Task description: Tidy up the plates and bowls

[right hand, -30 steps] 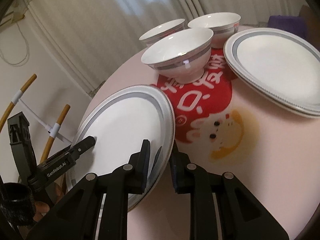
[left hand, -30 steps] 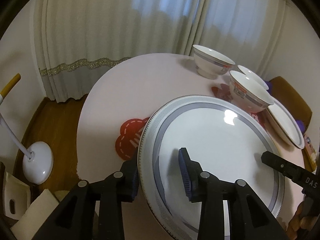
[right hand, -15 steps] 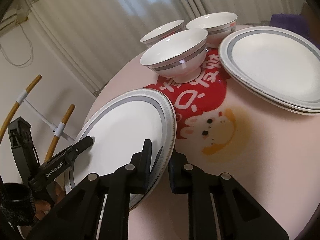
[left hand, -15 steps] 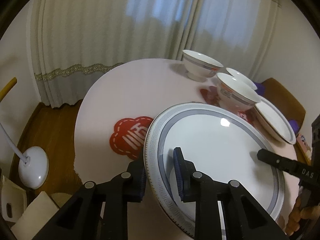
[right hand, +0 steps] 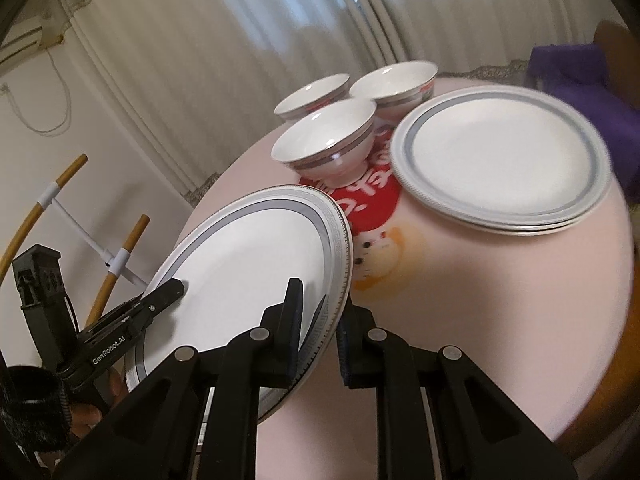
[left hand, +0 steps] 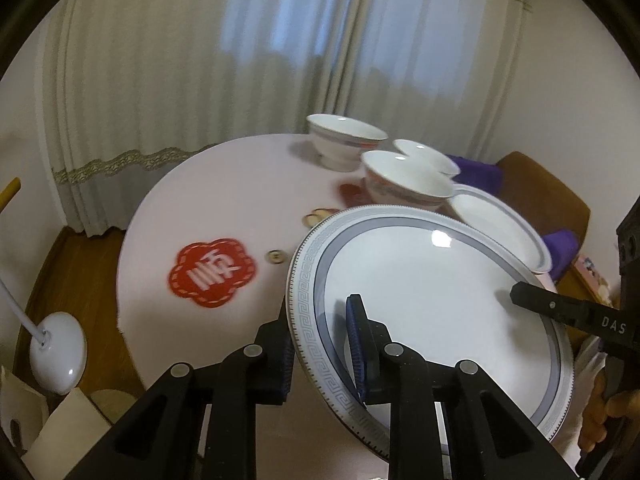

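Nearest me: my left tool (left hand: 320, 344) is clamped on the near rim of the big plate (left hand: 432, 292) — one pad under the edge, one on the face. Its jaws have just been closing, with the rim between them. My right tool (right hand: 318, 330) is pinched on the opposite rim of the same plate. The plate sits between both tools, tilted, and looks lifted clear of the counter (right hand: 500, 300), though its underside is hidden from me.

Just past it, on the pink cloth: a red printed patch (left hand: 212, 276) off to the left, a cartoon print (right hand: 376, 256) under the plate's far edge.

Further on: the stack of plates (right hand: 500, 160) lies flat at the right of the counter, at least two deep. Beside it stand three bowls (right hand: 328, 144), apart from one another and not yet nested.

Beyond: curtains, a chair with purple cloth.

Step in hand, as I judge it — carrying this plate to the stack. The next move calls for swinging it right, high enough to pass the nearest bowl, levelling it over the stack, lowering until it seats, then letting both tools go together. The bowls would come after.
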The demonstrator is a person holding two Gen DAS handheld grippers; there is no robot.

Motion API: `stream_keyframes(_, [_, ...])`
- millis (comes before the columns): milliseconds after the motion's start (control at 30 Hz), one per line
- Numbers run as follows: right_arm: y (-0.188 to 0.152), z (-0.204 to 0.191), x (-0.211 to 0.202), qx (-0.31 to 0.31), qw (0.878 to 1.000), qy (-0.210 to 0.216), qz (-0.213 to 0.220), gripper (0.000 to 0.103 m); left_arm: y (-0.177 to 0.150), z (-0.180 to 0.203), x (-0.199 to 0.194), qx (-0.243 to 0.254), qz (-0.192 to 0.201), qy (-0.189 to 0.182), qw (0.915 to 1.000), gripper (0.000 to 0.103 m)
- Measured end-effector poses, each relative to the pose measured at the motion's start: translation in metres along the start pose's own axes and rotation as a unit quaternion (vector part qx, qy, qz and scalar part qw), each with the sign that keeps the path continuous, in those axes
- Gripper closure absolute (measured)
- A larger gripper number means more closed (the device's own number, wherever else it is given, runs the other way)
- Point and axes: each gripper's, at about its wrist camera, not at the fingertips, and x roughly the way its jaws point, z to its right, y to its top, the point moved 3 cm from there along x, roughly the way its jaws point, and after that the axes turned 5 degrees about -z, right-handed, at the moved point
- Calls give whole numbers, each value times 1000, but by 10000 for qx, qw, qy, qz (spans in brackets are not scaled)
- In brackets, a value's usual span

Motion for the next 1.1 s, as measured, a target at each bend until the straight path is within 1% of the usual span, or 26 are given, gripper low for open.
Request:
stream_keyframes(200, [5,19,-29,28,9998,-39,206,88,9,34,-7,146,121,-113,9998,83])
stream_keyframes(433, [20,57,-60,163,9983,-176,532,88,33,85,7,343,159,-252,9990,84])
stream_keyframes(600, [37,93,-77,284,9962,-358,743,88,51,124,33,504,82,-403,9979,84])
stream_keyframes(800, [56,130,-81,375,9944,-618,773,88,74,162,74,620,-40,-454,9970,84])
stream_keyframes(1000, [69,167,-75,523,9929,-770,739,88,91,188,119,694,-211,-443,9964,83])
stream_keyframes(1100, [72,180,-71,576,9925,-826,688,88,95,194,136,692,-281,-417,9963,83])
